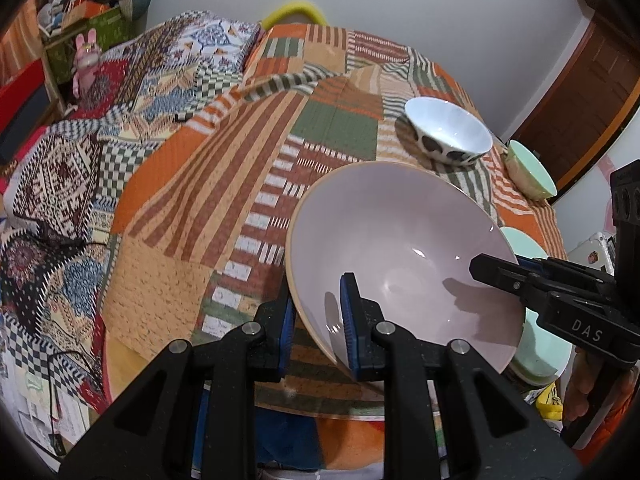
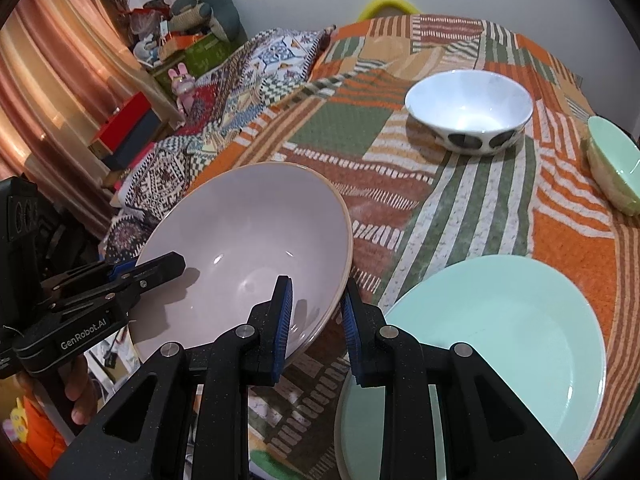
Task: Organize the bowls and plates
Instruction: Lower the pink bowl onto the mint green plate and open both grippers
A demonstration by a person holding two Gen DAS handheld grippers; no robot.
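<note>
The table is covered by a patchwork cloth (image 1: 248, 184) of orange, green and striped panels. Behind it stands a plain grey wall (image 1: 440, 8); a wooden door (image 1: 580, 112) appears only in the left wrist view, striped curtains (image 2: 52, 92) only in the right.

The mint plate (image 2: 508, 340) lies flat at the near table edge, fully visible only in the right wrist view. The lilac bowl (image 1: 400, 256) is held tilted above the cloth, just beside the plate. The spotted white bowl (image 2: 468, 108) stands upright further back. A small mint bowl (image 2: 616, 168) lies tilted near the far right edge.

The left gripper (image 1: 320, 324) has its pads closed on the lilac bowl's near rim. The right gripper (image 2: 316, 324) straddles the opposite rim; its pads stand partly open, and contact cannot be confirmed.
</note>
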